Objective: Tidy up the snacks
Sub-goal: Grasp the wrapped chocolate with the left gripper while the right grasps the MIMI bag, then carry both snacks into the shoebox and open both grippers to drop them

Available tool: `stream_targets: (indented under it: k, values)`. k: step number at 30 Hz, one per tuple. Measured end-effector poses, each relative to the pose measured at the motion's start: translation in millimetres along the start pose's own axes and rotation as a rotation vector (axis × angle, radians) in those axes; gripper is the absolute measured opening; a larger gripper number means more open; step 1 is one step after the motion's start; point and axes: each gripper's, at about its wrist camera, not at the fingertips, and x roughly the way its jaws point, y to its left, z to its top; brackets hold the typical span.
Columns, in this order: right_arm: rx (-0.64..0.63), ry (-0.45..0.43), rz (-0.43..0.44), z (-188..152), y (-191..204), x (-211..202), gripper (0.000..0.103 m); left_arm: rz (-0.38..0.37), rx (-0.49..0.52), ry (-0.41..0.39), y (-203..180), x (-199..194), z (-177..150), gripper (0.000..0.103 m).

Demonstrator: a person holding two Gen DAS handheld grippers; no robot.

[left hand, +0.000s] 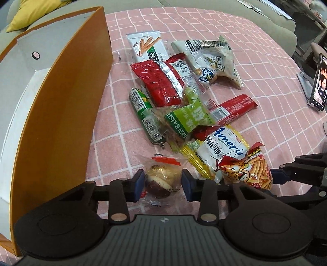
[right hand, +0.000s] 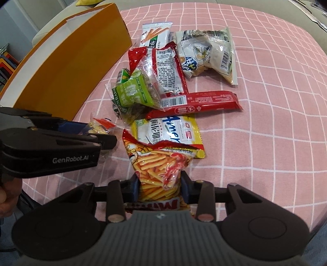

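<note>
A pile of snack packets lies on the pink checked tablecloth (left hand: pixel 255 51). My left gripper (left hand: pixel 162 183) is shut on a clear-wrapped cupcake (left hand: pixel 162 180) at the near edge of the pile; it also shows in the right wrist view (right hand: pixel 96 133). My right gripper (right hand: pixel 160 185) is shut on a red shrimp-stick bag (right hand: pixel 159 169), also seen in the left wrist view (left hand: pixel 247 171). Behind it lie a yellow-white packet (right hand: pixel 169 133), a red bar (right hand: pixel 196 102), a green raisin bag (right hand: pixel 130 92) and a white bag (right hand: pixel 206 55).
An open orange box (left hand: pixel 61 114) with a white inside stands at the left of the pile. A phone on a stand (left hand: pixel 318 83) is at the far right. A grey sofa with a yellow cushion (left hand: pixel 30 12) is behind the table.
</note>
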Motion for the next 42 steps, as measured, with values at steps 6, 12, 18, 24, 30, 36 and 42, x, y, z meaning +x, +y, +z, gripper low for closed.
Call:
stream_targets:
  k: [6,12,18,24,30,36,42]
  values:
    - [-0.021,-0.014,0.002,-1.0,3.7,-6.0,0.032,-0.012,-0.024,-0.012,0.4,-8.1,-4.3,0.039]
    - [-0.036,-0.046,0.003,-3.1,8.2,-20.0,0.032,-0.014,-0.065,-0.037,3.6,-26.2,-11.2,0.039]
    - [-0.055,-0.096,0.005,-2.2,15.5,-38.0,0.032,-0.006,-0.096,-0.090,7.1,-52.1,-15.7,0.039]
    - [-0.082,-0.139,0.018,2.3,24.8,-55.6,0.032,0.013,-0.114,-0.139,11.1,-77.0,-17.5,0.039]
    - [-0.118,-0.185,0.043,8.8,41.2,-76.2,0.032,0.026,-0.132,-0.193,17.9,-102.1,-19.4,0.039]
    - [-0.173,-0.231,0.071,23.1,65.6,-96.7,0.032,0.046,-0.153,-0.249,36.6,-133.4,-18.4,0.039]
    - [-0.259,-0.286,0.115,48.9,100.3,-115.4,0.032,0.092,-0.166,-0.294,66.6,-162.9,-10.9,0.039]
